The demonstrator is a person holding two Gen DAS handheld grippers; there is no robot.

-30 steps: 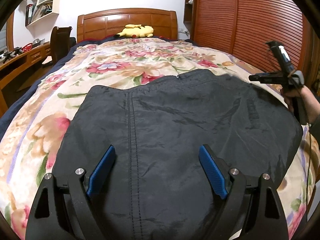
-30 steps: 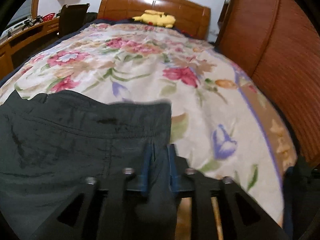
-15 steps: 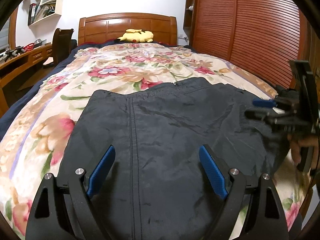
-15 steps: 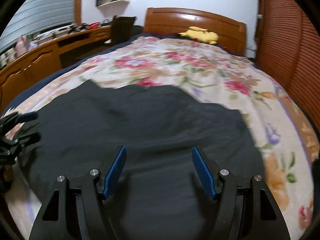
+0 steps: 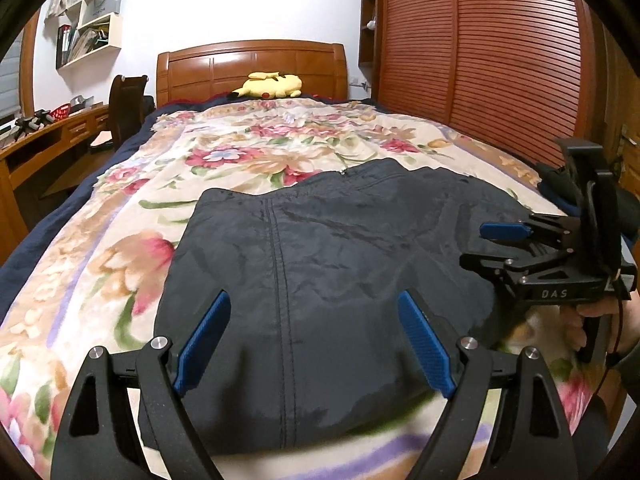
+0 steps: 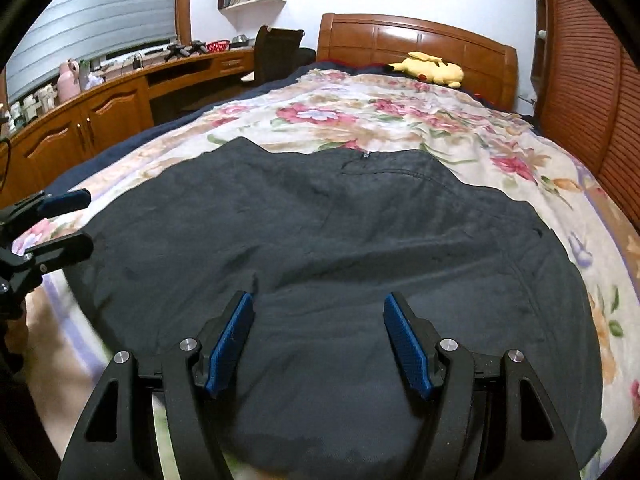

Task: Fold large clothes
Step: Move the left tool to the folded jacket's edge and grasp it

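Left wrist view: the left gripper [image 5: 314, 338] hangs wide and empty over the near hem of the dark crinkled folded garment [image 5: 340, 280] lying on the floral bedspread [image 5: 100, 248].

Right wrist view: the right gripper [image 6: 318, 340], spread and empty, hovers above the garment's near edge; bare bedspread lies beyond it.

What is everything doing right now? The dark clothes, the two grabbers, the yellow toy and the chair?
dark garment: folded, lying flat on the floral blanket, held by neither gripper.
left gripper: open, nothing between its pads.
right gripper: open, over the garment, gripping nothing.
yellow plush toy: lying at the wooden headboard.
desk chair: pushed up to the desk.
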